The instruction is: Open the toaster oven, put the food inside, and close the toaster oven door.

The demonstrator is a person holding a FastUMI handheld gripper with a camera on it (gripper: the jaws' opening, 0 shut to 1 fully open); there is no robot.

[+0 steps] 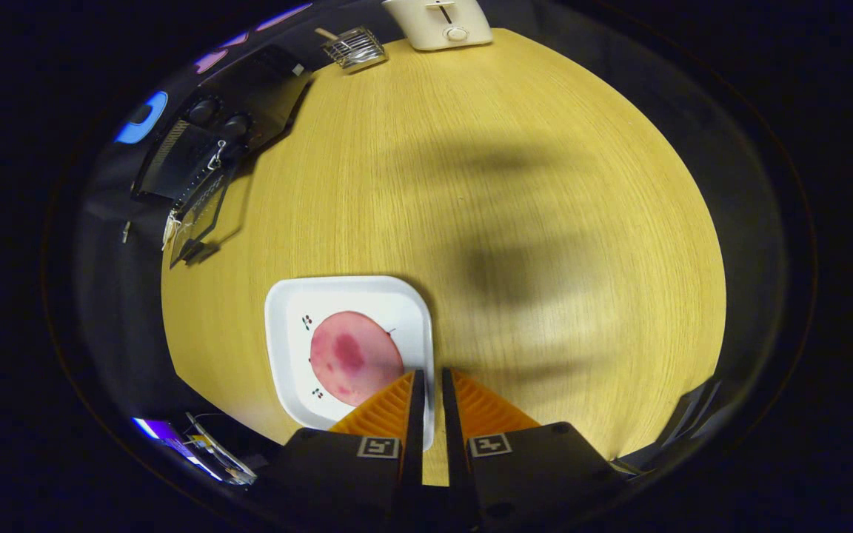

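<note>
Just ahead of the tongs (pixel 427 374), whose fingers sit nearly together around nothing, one pink food slice (pixel 355 357) lies on one white plate (pixel 287 326); wide bare counter (pixel 515 185) beyond; one toaster oven (pixel 208 159), door hanging open, far left

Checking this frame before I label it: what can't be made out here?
- Gripper view: the gripper, nearly closed on nothing, hides the near edge of the pink food slice and white plate.
- Toaster oven: its door hangs open, but the inside is too dark and small to read.
- Pale toaster: cut off.
</note>
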